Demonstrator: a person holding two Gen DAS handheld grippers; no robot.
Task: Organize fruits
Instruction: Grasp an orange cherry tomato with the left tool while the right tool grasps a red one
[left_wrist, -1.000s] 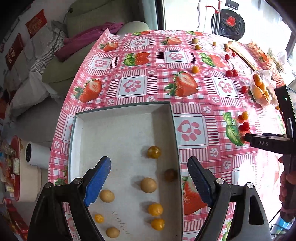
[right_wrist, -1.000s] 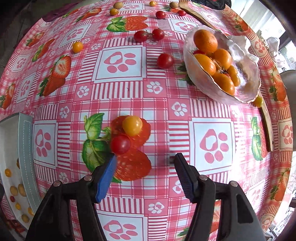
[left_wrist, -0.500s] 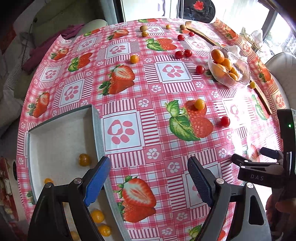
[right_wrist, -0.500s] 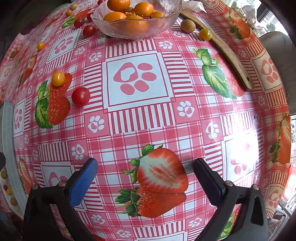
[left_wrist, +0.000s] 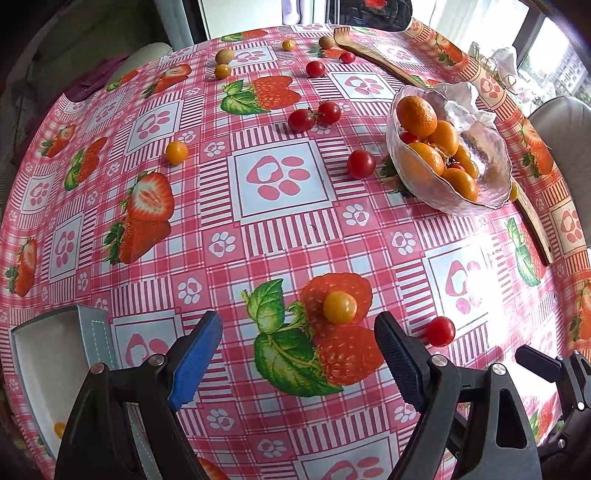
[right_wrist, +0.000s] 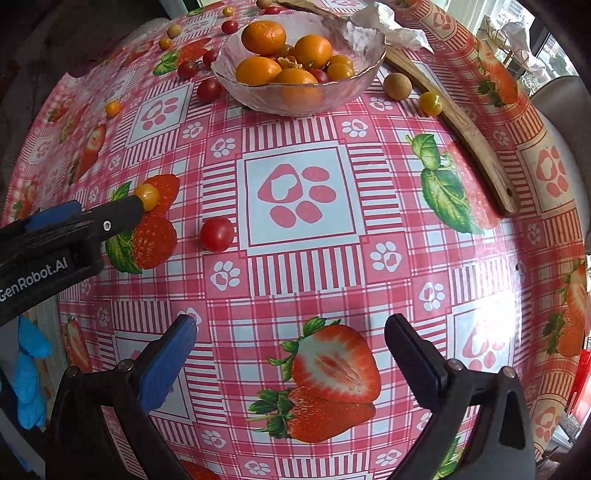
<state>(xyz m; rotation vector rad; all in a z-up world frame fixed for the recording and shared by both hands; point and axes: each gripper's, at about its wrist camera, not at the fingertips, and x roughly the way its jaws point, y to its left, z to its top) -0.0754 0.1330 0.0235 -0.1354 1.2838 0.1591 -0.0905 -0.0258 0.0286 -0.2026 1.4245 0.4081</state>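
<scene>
Left wrist view: the left gripper (left_wrist: 297, 347) hangs open, empty, over a yellow tomato (left_wrist: 340, 307) on the tablecloth (left_wrist: 280, 236), tray (left_wrist: 92, 332) at near left. Next, I reckon: drop and pinch gently.

Right wrist view: the right gripper (right_wrist: 290, 350) is closing slightly, nothing between its jaws; a red tomato (right_wrist: 217, 234) sits left, bowl (right_wrist: 295, 99) far.

A pink checked cloth printed with strawberries and paw marks covers the round surface (left_wrist: 280, 236). Bright windows (left_wrist: 554, 48) stand behind – daylight glares there – and a pale chair (left_wrist: 565, 133) waits alongside.
</scene>
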